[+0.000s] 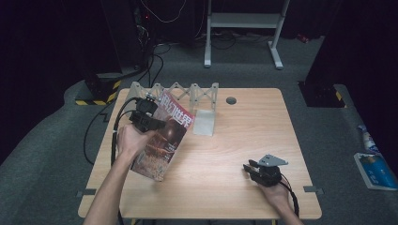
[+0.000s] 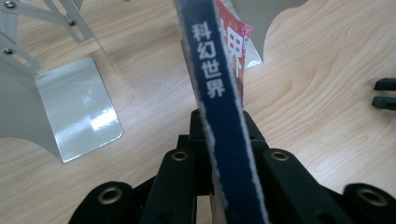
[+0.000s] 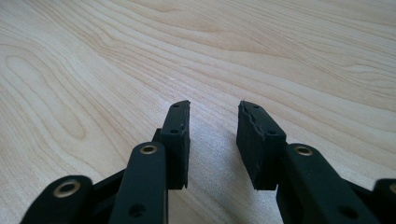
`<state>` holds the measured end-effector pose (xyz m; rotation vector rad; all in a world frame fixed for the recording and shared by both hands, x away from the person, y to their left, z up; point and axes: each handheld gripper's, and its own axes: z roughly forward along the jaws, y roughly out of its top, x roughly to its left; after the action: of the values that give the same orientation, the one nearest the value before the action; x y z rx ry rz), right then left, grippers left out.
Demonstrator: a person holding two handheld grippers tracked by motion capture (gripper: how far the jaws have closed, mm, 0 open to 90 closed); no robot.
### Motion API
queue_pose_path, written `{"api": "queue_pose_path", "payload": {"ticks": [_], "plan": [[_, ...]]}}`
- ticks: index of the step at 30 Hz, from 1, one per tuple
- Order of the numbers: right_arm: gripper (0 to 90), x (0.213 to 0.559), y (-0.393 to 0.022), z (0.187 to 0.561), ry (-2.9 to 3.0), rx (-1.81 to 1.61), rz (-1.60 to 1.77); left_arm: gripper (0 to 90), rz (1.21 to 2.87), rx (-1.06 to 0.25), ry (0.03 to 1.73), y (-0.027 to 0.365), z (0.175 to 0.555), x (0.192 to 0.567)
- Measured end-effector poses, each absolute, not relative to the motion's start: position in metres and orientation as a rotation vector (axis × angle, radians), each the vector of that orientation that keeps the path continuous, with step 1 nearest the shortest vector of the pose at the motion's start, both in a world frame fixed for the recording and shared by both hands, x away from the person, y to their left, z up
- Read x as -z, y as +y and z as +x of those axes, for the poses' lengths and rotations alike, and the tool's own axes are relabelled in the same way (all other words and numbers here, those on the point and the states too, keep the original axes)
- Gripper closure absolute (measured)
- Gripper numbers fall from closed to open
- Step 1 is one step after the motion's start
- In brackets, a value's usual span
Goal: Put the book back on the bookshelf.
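Magazine (image 1: 163,137): 1 copy, red cover with white characters and a dark blue spine. It is held tilted over the left half of the worktop (image 1: 234,154), its lower corner close to or resting on the wood; which of the two cannot be told. The left gripper (image 1: 157,123) is clamped on the magazine at its upper part. In the left gripper view the blue spine (image 2: 219,93) runs straight up between the 2 black jaws, which are pressed against it from both sides.

Grippers: 2, each in 1 hand. The right gripper (image 1: 249,168) sits low over the right front part of the worktop, well apart from the magazine. In the right gripper view its jaws stand apart with bare wood between them and nothing held.

Metal bookends: the left gripper view shows 2 grey plates, 1 with its flat base (image 2: 77,109) lying on the wood to the left of the spine, 1 (image 2: 261,23) behind the magazine. In the high view a grey plate (image 1: 204,123) lies just to the right of the magazine.

Folding lattice rack (image 1: 176,91): 1, standing along the far edge of the worktop, just behind the magazine.

Round grommet hole (image 1: 231,100): 1, near the far edge, to the right of the rack.
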<state>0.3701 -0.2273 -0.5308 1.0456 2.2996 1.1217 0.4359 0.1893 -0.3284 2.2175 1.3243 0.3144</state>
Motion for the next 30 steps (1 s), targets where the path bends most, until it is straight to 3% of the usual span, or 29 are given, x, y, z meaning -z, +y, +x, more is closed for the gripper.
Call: {"api": "queue_pose_path", "payload": {"ticks": [30], "plan": [[64.4, 0.531, -0.227, 0.37, 2.302, -1.119, 1.036, 82.3, 2.209, -0.355, 1.39, 0.199, 0.442, 0.319]]}}
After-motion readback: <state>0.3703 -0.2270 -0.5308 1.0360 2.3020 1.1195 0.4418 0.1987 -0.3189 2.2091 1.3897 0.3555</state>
